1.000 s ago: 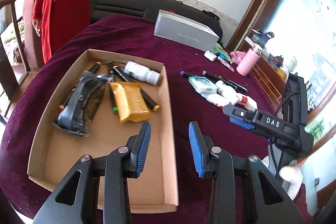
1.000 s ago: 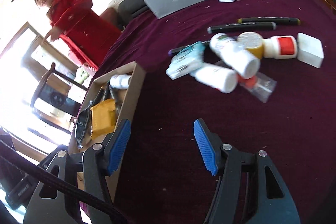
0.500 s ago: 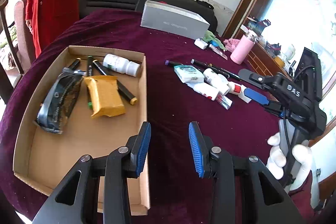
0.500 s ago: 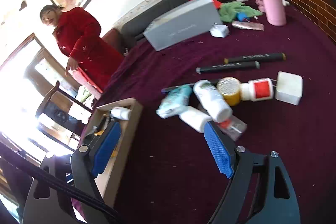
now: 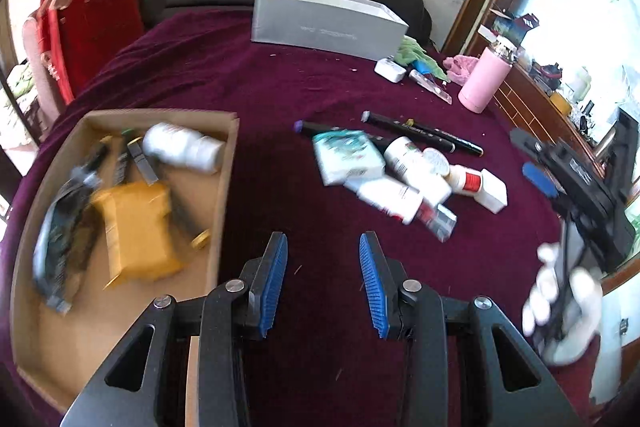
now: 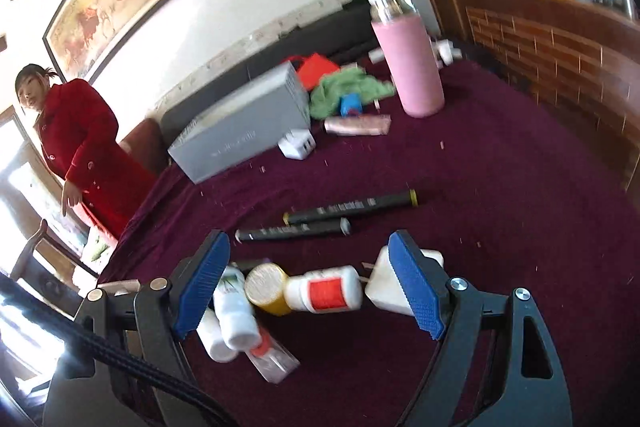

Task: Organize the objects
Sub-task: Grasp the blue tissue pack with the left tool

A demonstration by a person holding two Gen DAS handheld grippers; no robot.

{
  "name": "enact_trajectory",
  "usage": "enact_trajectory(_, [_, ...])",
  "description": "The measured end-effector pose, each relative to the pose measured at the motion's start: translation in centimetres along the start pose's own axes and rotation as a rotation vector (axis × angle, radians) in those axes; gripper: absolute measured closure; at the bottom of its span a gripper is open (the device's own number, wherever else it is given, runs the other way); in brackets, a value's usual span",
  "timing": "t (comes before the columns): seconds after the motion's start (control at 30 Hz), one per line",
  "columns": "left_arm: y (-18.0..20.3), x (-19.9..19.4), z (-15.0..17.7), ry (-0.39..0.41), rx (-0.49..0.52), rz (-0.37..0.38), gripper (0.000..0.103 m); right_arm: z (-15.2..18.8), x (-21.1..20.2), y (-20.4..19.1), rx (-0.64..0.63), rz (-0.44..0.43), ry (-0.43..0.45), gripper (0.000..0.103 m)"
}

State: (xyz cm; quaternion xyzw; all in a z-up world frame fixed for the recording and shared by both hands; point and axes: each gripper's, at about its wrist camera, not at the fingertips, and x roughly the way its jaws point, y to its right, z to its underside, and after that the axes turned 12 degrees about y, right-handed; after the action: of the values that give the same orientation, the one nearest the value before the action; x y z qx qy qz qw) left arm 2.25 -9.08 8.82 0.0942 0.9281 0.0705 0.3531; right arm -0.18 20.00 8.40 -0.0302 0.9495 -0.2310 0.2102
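A cardboard tray (image 5: 224, 195) on the purple table holds a white bottle (image 5: 180, 147), a yellow packet (image 5: 136, 227), a black packet and markers. A loose pile lies to its right: a tissue pack (image 5: 346, 157), white bottles (image 5: 416, 167), a red-labelled bottle (image 6: 324, 293), a yellow-capped jar (image 6: 266, 287), a white block (image 6: 384, 283), two black markers (image 6: 348, 205). My left gripper (image 5: 323, 287) is open and empty over the cloth beside the tray. My right gripper (image 6: 308, 287) is open wide, just above the pile, jaws either side of the bottles.
A grey box (image 5: 324, 21), a pink flask (image 6: 408, 67), a green cloth (image 6: 348, 89), a white charger (image 6: 297, 143) and a tube (image 6: 356, 125) sit at the table's back. A person in red (image 6: 80, 151) stands at the far left. A wooden sideboard (image 6: 560, 59) runs along the right.
My left gripper has swung right, off the tray toward the table's middle. My right gripper has opened wider and moved forward over the pile of bottles.
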Motion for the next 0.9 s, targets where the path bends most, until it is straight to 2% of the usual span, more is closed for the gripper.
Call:
enact_trajectory(0.17, [1.7, 5.1, -3.0, 0.021, 0.022, -0.066, 0.071, 0.0, -0.6, 0.4, 0.03, -0.012, 0.007, 0.021])
enact_trajectory(0.33, [0.9, 9.4, -5.3, -0.027, -0.059, -0.045, 0.071, 0.5, -0.5, -0.4, -0.002, -0.009, -0.004, 0.021])
enact_trajectory(0.5, [0.9, 12.6, -4.8, -0.103, -0.058, -0.045, 0.071, 0.6, 0.1, -0.4, -0.011, -0.01, -0.017, 0.021])
enact_trajectory(0.6, [1.5, 13.5, -4.4, -0.103, -0.041, -0.036, 0.063, 0.8, 0.2, -0.2, -0.002, -0.008, -0.028, 0.021])
enact_trajectory(0.7, [2.1, 14.1, -4.3, -0.105, -0.02, -0.044, 0.061, 0.9, 0.3, -0.1, 0.001, -0.008, -0.035, 0.021])
enact_trajectory(0.8, [3.2, 14.7, -4.3, -0.11, 0.044, -0.048, 0.061, 0.9, 0.4, -0.2, -0.002, -0.005, -0.038, 0.021])
enact_trajectory(0.9, [4.3, 15.0, -3.6, -0.153, 0.104, -0.003, 0.063, 1.0, 0.5, -0.2, -0.004, 0.003, -0.043, 0.021])
